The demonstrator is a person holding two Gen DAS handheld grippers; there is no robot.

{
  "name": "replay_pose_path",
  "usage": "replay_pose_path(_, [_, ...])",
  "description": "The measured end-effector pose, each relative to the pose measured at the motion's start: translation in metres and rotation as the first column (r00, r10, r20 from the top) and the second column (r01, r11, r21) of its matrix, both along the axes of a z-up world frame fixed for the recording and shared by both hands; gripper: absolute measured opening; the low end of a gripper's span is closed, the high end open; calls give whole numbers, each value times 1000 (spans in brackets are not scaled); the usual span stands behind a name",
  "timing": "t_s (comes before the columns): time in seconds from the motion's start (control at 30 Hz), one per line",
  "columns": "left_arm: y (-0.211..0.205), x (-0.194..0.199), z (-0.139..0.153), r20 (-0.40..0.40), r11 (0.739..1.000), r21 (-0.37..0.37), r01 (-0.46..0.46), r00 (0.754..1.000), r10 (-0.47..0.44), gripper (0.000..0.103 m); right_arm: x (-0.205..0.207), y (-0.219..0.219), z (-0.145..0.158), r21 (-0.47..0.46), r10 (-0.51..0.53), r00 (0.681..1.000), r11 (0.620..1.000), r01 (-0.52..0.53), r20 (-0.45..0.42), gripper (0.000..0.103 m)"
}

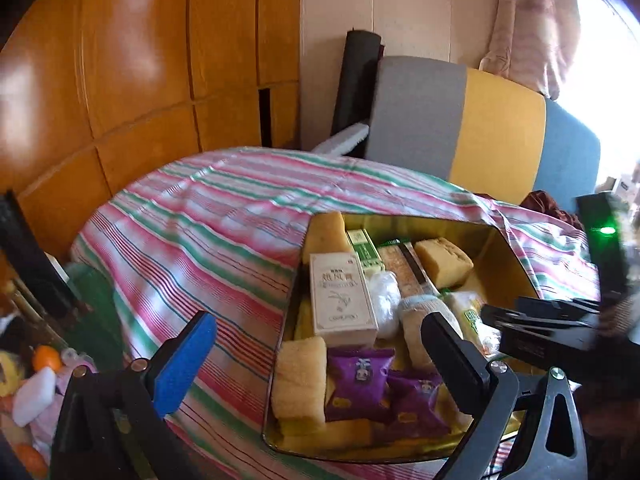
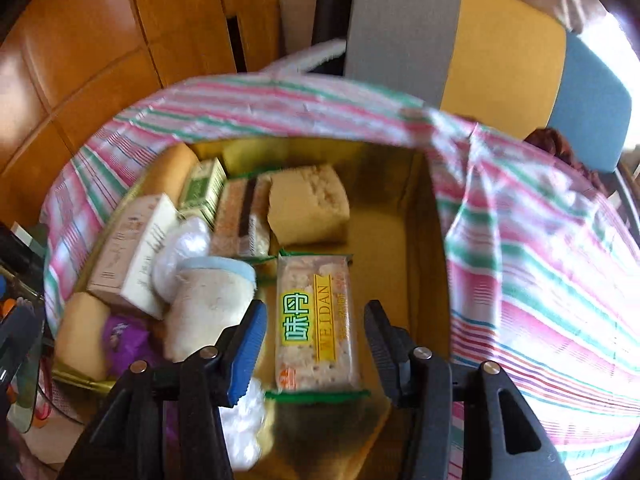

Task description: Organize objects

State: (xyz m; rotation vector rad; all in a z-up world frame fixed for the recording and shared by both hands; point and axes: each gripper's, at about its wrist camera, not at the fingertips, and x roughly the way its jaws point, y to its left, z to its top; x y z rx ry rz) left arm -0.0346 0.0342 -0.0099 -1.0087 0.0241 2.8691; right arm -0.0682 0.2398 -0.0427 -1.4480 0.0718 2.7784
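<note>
A gold tin point(image 1: 516, 264) sits on a striped cloth and holds several snacks: a white carton point(image 1: 342, 300), purple packets point(image 1: 358, 384), a yellow cake block point(image 1: 442, 256) and a bread roll point(image 1: 300, 384). My left gripper point(image 1: 318, 326) hovers over the tin's near left side, open wide with nothing between its fingers. In the right wrist view, my right gripper point(image 2: 316, 308) points down into the tin point(image 2: 424, 220). A clear cracker packet point(image 2: 316, 320) with a yellow label lies flat between its fingers. Small gaps show on both sides, so the pads do not press it.
The pink, green and white striped cloth point(image 1: 192, 232) covers the table around the tin. A wooden wardrobe point(image 1: 140, 60) stands behind, and a grey, yellow and blue chair back point(image 1: 480, 128) at the far right. Toys point(image 1: 36, 380) lie low at the left.
</note>
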Motion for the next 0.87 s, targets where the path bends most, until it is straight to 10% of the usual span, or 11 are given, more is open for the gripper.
replay_pose_path(0.27, [3, 16, 7, -9, 1000, 16, 20, 1000, -20, 103, 59, 9, 25, 2, -121, 982, 992, 123, -147, 52])
replay_pose_path(0.87, [15, 40, 8, -24, 999, 5, 52, 998, -52, 103, 96, 8, 24, 8, -140, 977, 990, 143, -159, 53])
